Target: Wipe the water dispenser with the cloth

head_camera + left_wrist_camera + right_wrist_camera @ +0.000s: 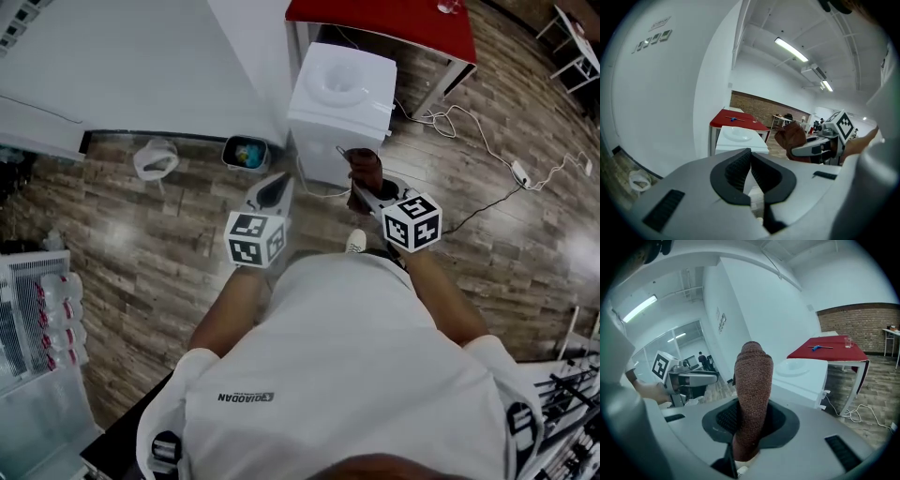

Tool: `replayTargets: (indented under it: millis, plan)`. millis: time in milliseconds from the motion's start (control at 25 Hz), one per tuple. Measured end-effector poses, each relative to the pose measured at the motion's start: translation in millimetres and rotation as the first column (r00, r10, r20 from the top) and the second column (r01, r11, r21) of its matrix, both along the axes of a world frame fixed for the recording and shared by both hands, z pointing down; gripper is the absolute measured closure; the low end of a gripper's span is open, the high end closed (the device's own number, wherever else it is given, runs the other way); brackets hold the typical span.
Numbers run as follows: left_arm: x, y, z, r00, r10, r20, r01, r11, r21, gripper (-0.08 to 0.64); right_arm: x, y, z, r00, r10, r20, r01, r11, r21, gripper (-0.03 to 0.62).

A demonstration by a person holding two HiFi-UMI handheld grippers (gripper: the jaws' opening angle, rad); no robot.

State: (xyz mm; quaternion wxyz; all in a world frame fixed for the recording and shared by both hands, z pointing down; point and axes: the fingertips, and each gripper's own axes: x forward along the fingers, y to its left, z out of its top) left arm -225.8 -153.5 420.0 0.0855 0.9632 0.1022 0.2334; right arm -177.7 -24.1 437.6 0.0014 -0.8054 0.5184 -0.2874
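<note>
The white water dispenser (342,94) stands against the wall, just ahead of both grippers. My right gripper (364,190) is shut on a brown knitted cloth (366,167), held up in front of the dispenser's front face. In the right gripper view the cloth (752,385) sticks up from between the jaws, with the dispenser (806,376) beyond it to the right. My left gripper (275,187) is to the left of the dispenser, shut with nothing in it. In the left gripper view its pads (740,168) meet, and the dispenser's top (739,136) shows behind them.
A red table (394,23) stands behind the dispenser. A small bin (246,153) and a white bag (155,159) sit by the wall at the left. A white cable and power strip (518,172) lie on the wood floor at the right. Bottles fill a rack (37,309) at the far left.
</note>
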Motion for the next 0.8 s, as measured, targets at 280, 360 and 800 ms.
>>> replayTargets:
  millis: [280, 360, 800]
  plan:
    - [44, -8, 2, 0.996, -0.085, 0.009, 0.085, 0.996, 0.020, 0.560, 45, -14, 16, 0.996, -0.083, 0.016, 0.084, 0.996, -0.025, 0.506]
    - [50, -10, 5, 0.996, -0.083, 0.022, 0.083, 0.996, 0.025, 0.560, 53, -24, 20, 0.995, -0.095, 0.024, 0.096, 0.995, -0.034, 0.506]
    - [92, -57, 25, 0.995, 0.054, 0.080, -0.057, 0.998, 0.038, 0.560, 96, -126, 47, 0.991, -0.049, 0.121, 0.058, 0.996, -0.069, 0.507]
